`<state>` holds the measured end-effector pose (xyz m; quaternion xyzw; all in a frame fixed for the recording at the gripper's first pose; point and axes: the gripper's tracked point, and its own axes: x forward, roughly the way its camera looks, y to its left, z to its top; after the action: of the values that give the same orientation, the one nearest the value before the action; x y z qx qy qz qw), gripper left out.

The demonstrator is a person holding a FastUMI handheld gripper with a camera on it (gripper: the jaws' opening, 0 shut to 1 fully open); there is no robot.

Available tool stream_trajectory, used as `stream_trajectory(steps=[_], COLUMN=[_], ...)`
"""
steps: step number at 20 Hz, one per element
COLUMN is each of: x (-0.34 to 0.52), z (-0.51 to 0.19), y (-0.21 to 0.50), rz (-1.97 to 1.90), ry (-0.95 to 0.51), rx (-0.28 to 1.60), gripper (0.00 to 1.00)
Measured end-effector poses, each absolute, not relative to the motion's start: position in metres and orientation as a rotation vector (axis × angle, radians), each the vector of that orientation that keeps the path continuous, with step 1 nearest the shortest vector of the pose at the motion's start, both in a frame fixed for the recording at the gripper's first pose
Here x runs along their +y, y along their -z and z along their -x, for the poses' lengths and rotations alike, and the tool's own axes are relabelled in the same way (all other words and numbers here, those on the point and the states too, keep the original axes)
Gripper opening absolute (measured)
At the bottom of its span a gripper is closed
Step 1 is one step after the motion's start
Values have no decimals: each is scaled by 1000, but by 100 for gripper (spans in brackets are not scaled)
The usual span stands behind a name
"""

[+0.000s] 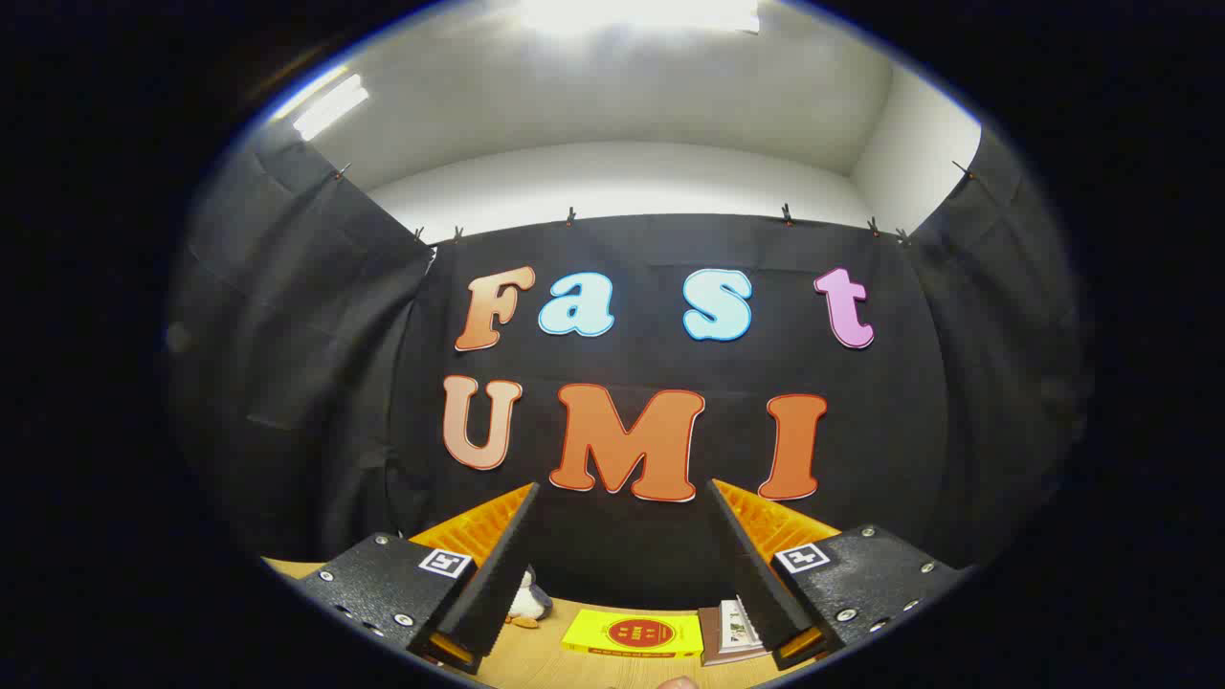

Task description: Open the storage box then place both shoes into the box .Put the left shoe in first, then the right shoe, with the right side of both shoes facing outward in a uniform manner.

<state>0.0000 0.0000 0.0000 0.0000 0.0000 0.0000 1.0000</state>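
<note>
the claw (622,565) is held level and aimed at the black cloth wall (651,536), its two fingers (493,584) spread wide with nothing between them. below the gap, on the wooden desk (536,665), lies a flat yellow box (634,633) with a red round mark. just beside it, by the right finger, sits a brown book (727,636). by the left finger stands a small white and grey stuffed toy (526,598). i cannot tell where the storage box or shoes are.
</note>
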Motion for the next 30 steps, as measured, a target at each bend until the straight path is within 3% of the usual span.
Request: stream_trajectory(steps=[16,30], x=[-8,95], z=[16,76], y=[21,160], rz=[-58,-376], ry=[2,-245], rx=[95,577], gripper=[100,99])
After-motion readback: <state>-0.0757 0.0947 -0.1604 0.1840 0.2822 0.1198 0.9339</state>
